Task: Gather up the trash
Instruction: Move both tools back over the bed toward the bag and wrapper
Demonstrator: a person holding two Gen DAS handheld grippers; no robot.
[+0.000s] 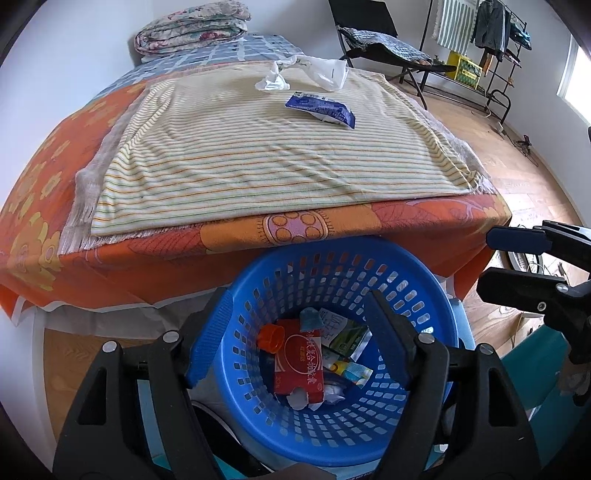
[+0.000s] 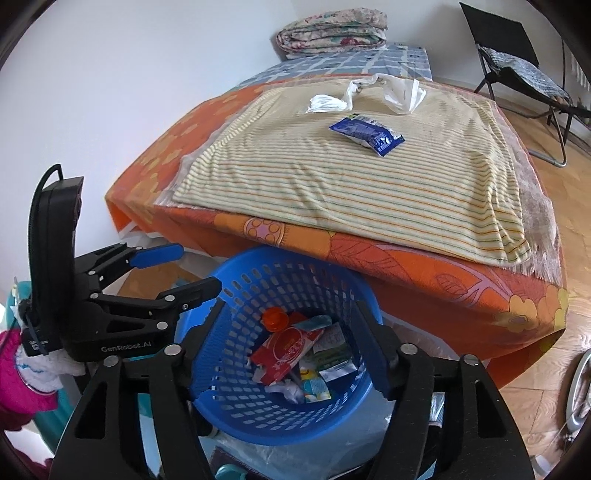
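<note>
Two grippers hang over a blue basket (image 1: 332, 266), both with fingers spread apart and nothing between them. From its own camera the left gripper (image 1: 299, 343) frames the basket at six o'clock, blue pads either side of the rim; the right gripper (image 2: 291, 350) does the same in its view, and its fingers also show at three o'clock in the left view. Inside the basket lie a red carton (image 1: 299, 365), an orange cap (image 1: 271, 338) touching its upper left corner, a green and white packet (image 1: 343, 332) just beside it at two o'clock, and some crumpled white scraps underneath. Beyond the basket, at twelve o'clock, stands a bed with an orange flowered sheet (image 1: 44, 206), and a striped yellow blanket (image 1: 258, 158) lies spread on top. Trash waiting on the blanket: a blue wrapper (image 1: 320, 109) lying flat, well apart from the basket, and farther back a crumpled white tissue (image 1: 272, 82) beside a clear plastic bag (image 1: 327, 72). At the head of the bed a folded floral quilt (image 1: 192, 26) rests against the wall. A black folding chair (image 1: 373, 40) stands on the wooden floor at one o'clock.
</note>
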